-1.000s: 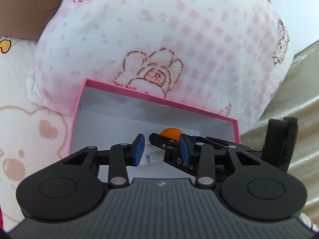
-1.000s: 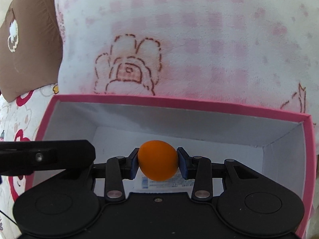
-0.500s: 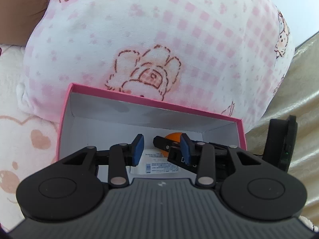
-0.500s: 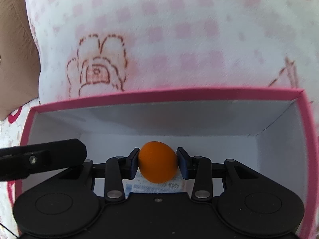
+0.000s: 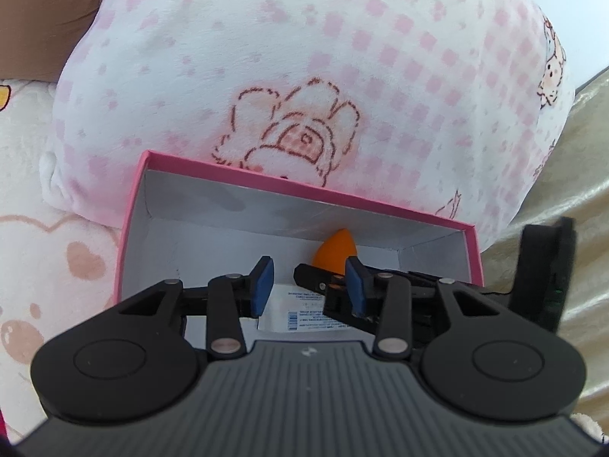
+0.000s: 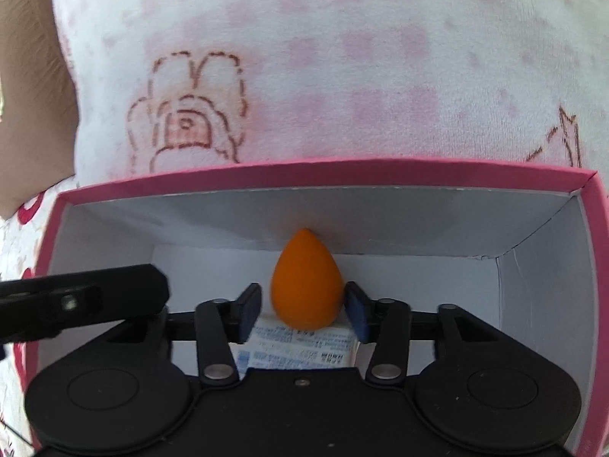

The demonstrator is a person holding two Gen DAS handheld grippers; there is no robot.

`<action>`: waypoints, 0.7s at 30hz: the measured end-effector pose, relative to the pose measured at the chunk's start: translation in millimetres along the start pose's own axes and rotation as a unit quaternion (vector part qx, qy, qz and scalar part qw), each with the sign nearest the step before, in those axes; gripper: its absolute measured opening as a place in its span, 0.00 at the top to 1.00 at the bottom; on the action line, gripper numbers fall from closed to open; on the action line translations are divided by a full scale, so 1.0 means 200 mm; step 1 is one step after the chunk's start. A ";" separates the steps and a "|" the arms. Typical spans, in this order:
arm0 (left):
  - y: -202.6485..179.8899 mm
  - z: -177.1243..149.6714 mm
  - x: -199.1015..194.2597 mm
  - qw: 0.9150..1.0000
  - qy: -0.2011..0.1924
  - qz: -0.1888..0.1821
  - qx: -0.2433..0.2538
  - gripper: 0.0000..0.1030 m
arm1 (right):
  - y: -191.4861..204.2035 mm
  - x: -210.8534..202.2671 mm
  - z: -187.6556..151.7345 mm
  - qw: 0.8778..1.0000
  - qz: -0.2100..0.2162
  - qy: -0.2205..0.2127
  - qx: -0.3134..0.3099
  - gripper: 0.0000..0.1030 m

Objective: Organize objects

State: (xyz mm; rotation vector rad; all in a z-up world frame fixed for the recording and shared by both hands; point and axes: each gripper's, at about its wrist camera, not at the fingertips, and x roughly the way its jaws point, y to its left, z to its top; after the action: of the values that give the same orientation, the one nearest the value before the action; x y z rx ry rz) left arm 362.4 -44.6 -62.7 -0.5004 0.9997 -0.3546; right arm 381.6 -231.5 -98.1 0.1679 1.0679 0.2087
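**Opening right jaws around sponge inside pink box**

Right gripper [image 6: 302, 314] is pointed down into the pink box [image 6: 475, 171]. Its jaws have just been opening; the blue pads [image 6: 249, 314] are seen parted, with a gap on the left side of the orange teardrop makeup sponge [image 6: 306, 291]. Contact at the right pad cannot be told. The sponge is seen standing between the pads, tip up, resting on a white printed carton [image 6: 300, 346] that lies on the box floor directly under the fingertips. The grey inner back wall is just beyond the sponge.

Left gripper [image 5: 309, 285] is held over the same pink box [image 5: 133, 221], jaws apart, nothing clamped. Between and below its pads the white carton [image 5: 300, 314] is seen. Ahead and slightly right of its fingertips, the sponge [image 5: 337, 247] is partly hidden behind the right gripper's finger [image 5: 316, 278], which crosses in from the right. In the right wrist view the left gripper's finger [image 6: 83, 299] is seen entering from the left, beside the right gripper's left pad and apart from the sponge.

A pink-checked plush pillow [image 5: 304, 76] is pressed against the box's far side.
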 end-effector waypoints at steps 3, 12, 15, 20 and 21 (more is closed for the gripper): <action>-0.01 0.00 -0.01 1.000 0.000 0.002 0.002 0.62 | 0.02 -0.04 -0.01 1.000 0.005 0.004 -0.019 0.40; -0.03 -0.02 -0.08 1.000 0.006 0.019 0.014 0.61 | 0.02 -0.12 -0.01 0.999 0.019 0.002 -0.028 0.39; -0.04 -0.05 -0.11 1.000 0.008 0.022 0.012 0.60 | 0.06 -0.17 -0.05 0.998 0.034 0.014 -0.044 0.39; -0.05 -0.09 -0.15 1.000 0.020 0.020 0.005 0.60 | 0.11 -0.31 -0.12 0.996 0.055 0.009 -0.065 0.38; -0.07 -0.10 -0.16 0.999 0.022 0.022 0.009 0.60 | 0.11 -0.35 -0.14 0.996 0.061 0.008 -0.068 0.37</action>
State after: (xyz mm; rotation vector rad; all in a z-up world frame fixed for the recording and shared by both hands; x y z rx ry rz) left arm 328.5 -43.7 -41.2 -0.4560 1.0471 -0.3367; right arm 322.2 -226.3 -47.8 0.1083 1.0567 0.3923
